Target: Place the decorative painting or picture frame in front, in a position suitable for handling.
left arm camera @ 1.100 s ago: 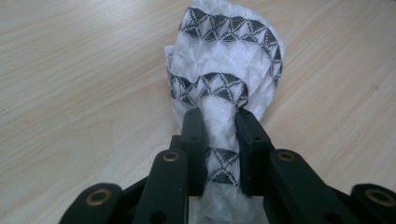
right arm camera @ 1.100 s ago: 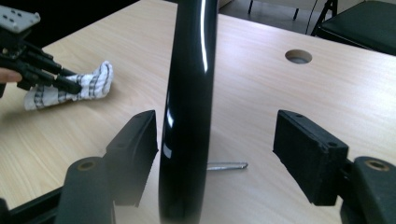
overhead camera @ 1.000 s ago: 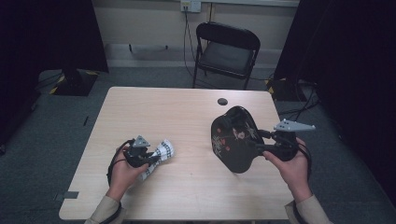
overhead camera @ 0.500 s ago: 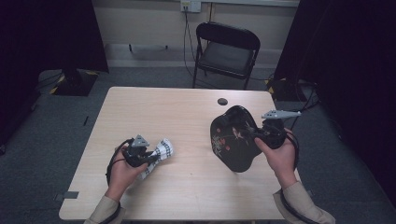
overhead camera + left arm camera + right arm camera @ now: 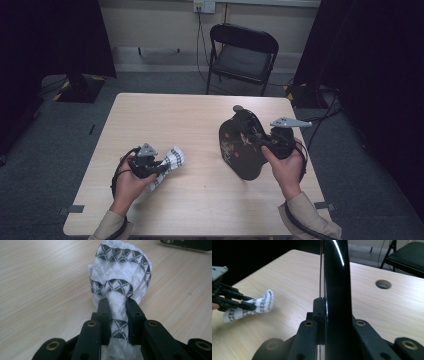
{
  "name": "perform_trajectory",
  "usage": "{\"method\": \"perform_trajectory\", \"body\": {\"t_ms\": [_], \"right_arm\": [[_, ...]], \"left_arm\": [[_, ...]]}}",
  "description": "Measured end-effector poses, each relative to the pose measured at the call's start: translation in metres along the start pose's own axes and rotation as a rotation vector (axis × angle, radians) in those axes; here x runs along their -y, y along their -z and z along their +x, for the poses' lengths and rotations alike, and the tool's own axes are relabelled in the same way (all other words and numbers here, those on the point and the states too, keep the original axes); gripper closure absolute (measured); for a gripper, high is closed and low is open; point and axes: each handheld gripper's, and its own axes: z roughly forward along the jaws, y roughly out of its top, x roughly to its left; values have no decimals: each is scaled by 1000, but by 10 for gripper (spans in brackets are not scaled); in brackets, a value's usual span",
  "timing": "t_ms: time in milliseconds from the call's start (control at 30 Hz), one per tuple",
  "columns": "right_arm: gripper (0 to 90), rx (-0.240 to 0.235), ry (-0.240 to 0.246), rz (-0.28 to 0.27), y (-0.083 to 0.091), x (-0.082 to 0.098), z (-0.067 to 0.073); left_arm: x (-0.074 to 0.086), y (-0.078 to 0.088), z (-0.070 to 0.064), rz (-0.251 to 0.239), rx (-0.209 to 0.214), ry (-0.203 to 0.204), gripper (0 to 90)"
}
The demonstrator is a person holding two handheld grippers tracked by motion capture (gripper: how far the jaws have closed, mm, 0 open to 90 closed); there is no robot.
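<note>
Table [image 5: 200, 125]: pale wood-grain laminate, smooth, low sheen. Cloth [image 5: 120, 280]: white woven fabric, puckered and textured, black-and-white triangle bands, matt, soft and crumpled. Plate [image 5: 337, 277]: black, hard, very glossy, with a bright streak reflecting along its edge; the face in the high view [image 5: 240, 145] carries a small red and white pattern. Left gripper [image 5: 117, 305] and right gripper [image 5: 332, 302]: matt black plastic, slightly grainy, with brass-coloured metal rivets. Three-cornered plate [image 5: 290, 122]: flat grey, matt. Chair [image 5: 242, 55]: black frame, dull black padded seat. Floor [image 5: 50, 130]: grey carpet, rough.
</note>
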Motion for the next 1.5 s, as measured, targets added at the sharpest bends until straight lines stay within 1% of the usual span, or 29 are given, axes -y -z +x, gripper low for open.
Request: {"method": "perform_trajectory", "body": {"t_ms": [167, 267, 300, 467, 633, 867, 900, 933, 967, 1033, 1133, 1167, 1200, 1267, 1300, 1367, 1500], "right_arm": [[812, -38, 20, 2, -15, -6, 20], [812, -61, 19, 7, -24, -7, 28], [812, -69, 15, 14, -28, -7, 30], [811, -73, 42, 17, -33, -8, 35], [809, -88, 35, 22, -37, -10, 35], [799, -88, 28, 5, -37, -7, 34], [771, -90, 18, 3, -38, -7, 33], [725, -89, 10, -1, -38, -6, 31], [702, -83, 8, -3, -37, -6, 31], [683, -78, 15, 2, -36, -6, 31], [612, -75, 13, 0, -35, -4, 30], [598, -75, 12, -1, -34, -4, 30], [588, -81, 9, 3, -34, -3, 30], [538, -78, 20, 7, -32, -1, 30], [505, -78, 30, 9, -31, 1, 30], [438, -85, 24, 8, -29, 8, 29], [398, -87, 33, 14, -24, 22, 28]], "left_arm": [[1, 2, 0, -4, 0, 9, 761], [2, 5, 0, -13, 7, 15, 761], [2, 6, 0, -13, 1, 13, 761], [4, 8, 1, -20, 1, 22, 761], [5, 8, 0, -15, 2, 22, 761], [6, 5, -3, 1, 10, 17, 761], [6, 4, -3, 6, 11, 13, 761], [6, 3, -3, 7, 11, 9, 761], [6, 3, -3, 10, 12, 12, 761], [7, 0, -3, 21, 15, 9, 761], [8, -2, -4, 24, 18, 12, 761], [8, -3, -4, 26, 17, 6, 761], [9, -3, -4, 29, 17, 8, 761], [9, -4, -5, 34, 19, 11, 760], [10, -4, -5, 32, 17, 12, 760], [10, -5, -4, 32, 14, 9, 760], [11, -5, -5, 33, 13, 7, 759]]}}
